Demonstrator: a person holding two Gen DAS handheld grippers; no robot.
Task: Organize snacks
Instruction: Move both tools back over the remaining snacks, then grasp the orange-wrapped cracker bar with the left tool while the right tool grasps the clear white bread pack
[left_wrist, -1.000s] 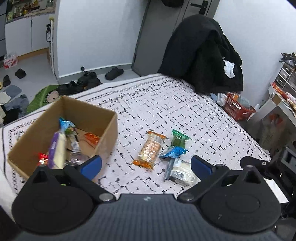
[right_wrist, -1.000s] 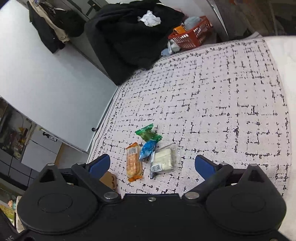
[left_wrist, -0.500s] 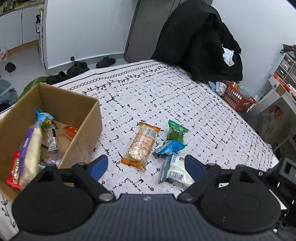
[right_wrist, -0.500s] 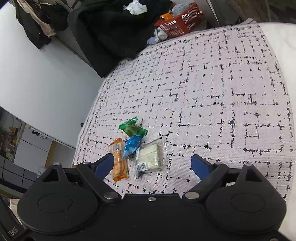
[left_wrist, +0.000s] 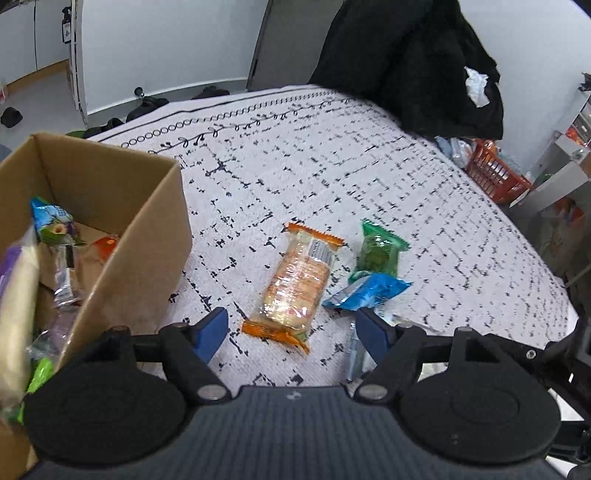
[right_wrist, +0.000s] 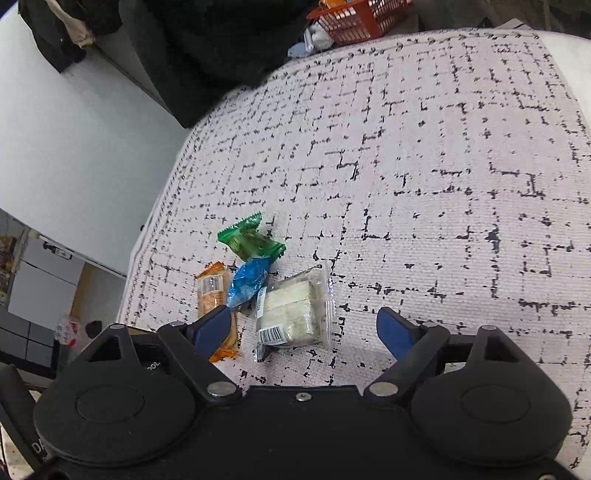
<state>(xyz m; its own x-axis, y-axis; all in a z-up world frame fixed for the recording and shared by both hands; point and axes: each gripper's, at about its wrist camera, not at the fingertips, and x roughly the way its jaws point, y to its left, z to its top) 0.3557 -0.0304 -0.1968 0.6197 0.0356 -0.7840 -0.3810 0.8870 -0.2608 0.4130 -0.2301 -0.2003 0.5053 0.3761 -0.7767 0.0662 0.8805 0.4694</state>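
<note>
Four snacks (right_wrist: 248, 281) on patterned cloth (right_wrist: 424, 166); cardboard box (left_wrist: 147, 236) w/ more.

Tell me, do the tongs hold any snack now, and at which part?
Nothing is held. The left tongs and the right tongs are both open and empty, above the snacks lying on the bed cover.
</note>
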